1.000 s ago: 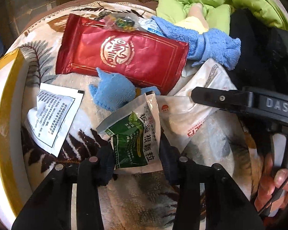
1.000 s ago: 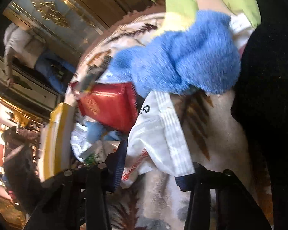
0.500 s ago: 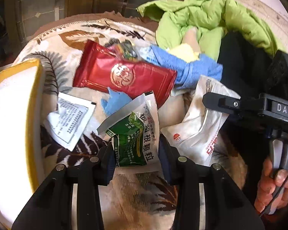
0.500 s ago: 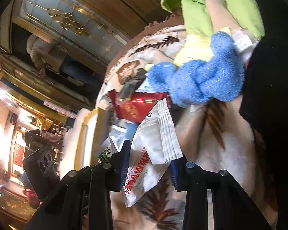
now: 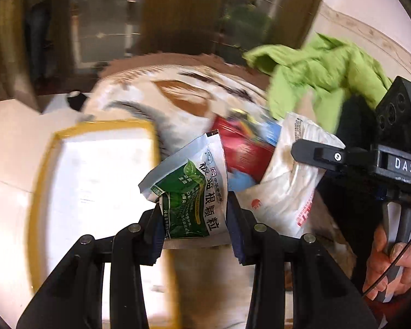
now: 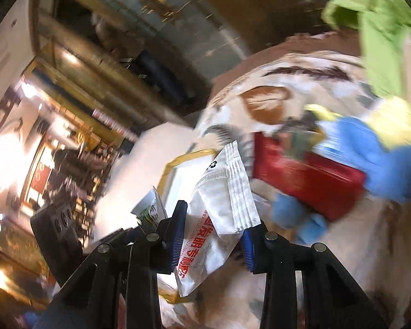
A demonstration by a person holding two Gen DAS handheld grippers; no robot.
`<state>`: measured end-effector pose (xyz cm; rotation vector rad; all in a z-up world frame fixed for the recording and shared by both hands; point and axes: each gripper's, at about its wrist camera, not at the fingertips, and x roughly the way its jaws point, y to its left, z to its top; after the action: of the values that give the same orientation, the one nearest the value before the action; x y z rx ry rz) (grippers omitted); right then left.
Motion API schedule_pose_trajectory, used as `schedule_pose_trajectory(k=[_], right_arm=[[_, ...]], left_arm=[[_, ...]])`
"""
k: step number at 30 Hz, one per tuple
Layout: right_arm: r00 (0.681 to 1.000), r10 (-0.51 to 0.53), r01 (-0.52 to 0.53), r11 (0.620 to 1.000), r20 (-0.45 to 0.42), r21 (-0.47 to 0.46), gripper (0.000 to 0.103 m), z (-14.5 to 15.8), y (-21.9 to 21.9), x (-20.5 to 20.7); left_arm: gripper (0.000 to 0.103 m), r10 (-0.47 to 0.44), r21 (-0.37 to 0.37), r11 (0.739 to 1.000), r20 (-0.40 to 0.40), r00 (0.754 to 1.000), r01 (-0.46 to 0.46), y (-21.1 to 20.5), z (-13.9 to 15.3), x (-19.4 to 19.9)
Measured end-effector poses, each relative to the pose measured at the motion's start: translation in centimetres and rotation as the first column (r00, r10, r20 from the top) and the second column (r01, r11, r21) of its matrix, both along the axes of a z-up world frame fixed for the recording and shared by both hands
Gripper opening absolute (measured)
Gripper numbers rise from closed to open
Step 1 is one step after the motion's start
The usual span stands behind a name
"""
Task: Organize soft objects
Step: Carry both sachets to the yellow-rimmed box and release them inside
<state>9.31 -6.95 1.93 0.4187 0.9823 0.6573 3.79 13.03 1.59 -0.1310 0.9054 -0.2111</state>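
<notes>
Wood-panelled room with glass doors, blurred behind; leaf-patterned plush blanket [image 5: 178,93] in cream and brown covers the surface and carries the clutter. Beside it, white rectangular tray with yellow rim [image 5: 54,142], flat and bare, likely the drop spot since both sachets are lifted toward it. Crumpled lime-green fabric garment [image 5: 323,65] heaped at the far right. Glossy red foil packet [image 6: 309,181] lying flat on the blanket, fluffy blue terry cloth [image 6: 370,153] bunched against it. Right gripper [image 6: 213,233] fingers clamp a white crinkly plastic sachet with red lettering [image 6: 222,205], held by its middle, upper end standing up. Left gripper [image 5: 194,219] fingers pinch a green-and-white foil sachet [image 5: 191,186] at its lower edge, upright, off the blanket.
</notes>
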Motion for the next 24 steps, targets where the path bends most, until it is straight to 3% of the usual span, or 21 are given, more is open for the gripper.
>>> schedule_pose_trajectory(k=[10, 22, 24], right_arm=[[0.985, 0.172, -0.173, 0.979, -0.011, -0.105, 0.037, -2.6, 11.5, 4.5], [0.965, 0.25, -0.261, 0.932, -0.076, -0.252, 0.037, -8.2, 17.4, 7.6], [0.962, 0.26, -0.272, 0.925, -0.078, -0.266, 0.041, -8.5, 18.0, 7.9]], left_arm=[[0.037, 0.159, 0.074, 0.985, -0.023, 0.987, -0.157, 8.3, -1.3, 2.6], [0.037, 0.257, 0.061, 0.966, -0.121, 0.959, -0.252, 12.5, -7.6, 7.0], [0.037, 0.262, 0.061, 0.965, -0.128, 0.956, -0.256, 12.7, -8.2, 7.3]])
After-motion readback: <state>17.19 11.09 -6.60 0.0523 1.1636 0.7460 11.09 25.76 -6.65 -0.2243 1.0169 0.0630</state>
